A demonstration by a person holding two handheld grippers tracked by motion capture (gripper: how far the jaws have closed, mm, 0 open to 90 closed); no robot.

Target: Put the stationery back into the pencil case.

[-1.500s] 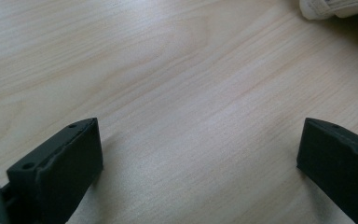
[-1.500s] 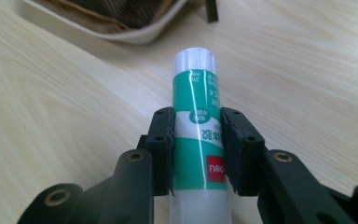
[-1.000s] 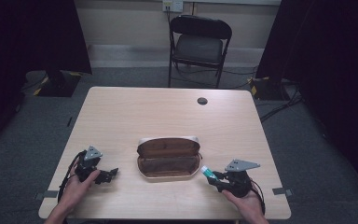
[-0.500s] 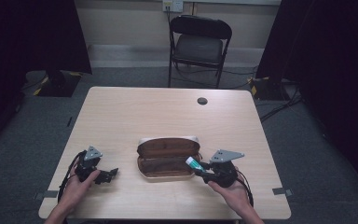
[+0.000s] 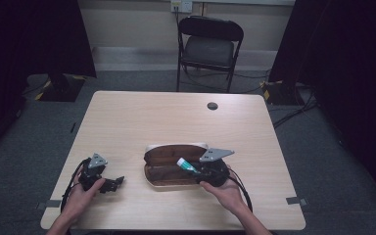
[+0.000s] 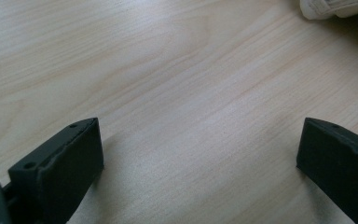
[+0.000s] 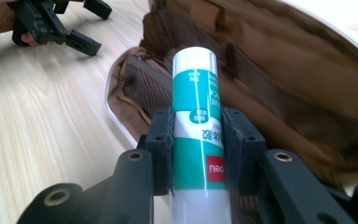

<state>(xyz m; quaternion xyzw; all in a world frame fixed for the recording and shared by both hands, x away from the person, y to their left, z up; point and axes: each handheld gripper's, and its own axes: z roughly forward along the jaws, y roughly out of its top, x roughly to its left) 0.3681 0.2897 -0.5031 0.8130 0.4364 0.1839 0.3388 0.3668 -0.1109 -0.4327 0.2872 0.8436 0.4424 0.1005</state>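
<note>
At the bottom of the right gripper view, the right gripper point(image 7: 197, 140) is clamped on a white-and-green glue stick point(image 7: 196, 116), its two jaws pressing the tube from either side at about mid-length, with the rounded cap end pointing ahead toward the open pencil case point(image 7: 279, 79). In the high view this same gripper point(image 5: 206, 169) sits at lower centre of the frame, the glue stick point(image 5: 186, 165) slanting up and left over the case's point(image 5: 174, 159) brown lining.

The step in hand appears to be putting the stick into the case. To do it well, the person would likely lower the cap end into the lower half of the case, lay the tube along the long axis so it does not bridge the rim, and let go only once it rests on the lining, since a round tube could roll out over the pale edge.

Farther left, the left gripper point(image 5: 108, 182) rests on the tabletop point(image 5: 142, 117) at lower left of the high view, well apart from the case. In the left gripper view its jaws are spread wide over bare wood point(image 6: 182, 93), holding nothing.
</note>
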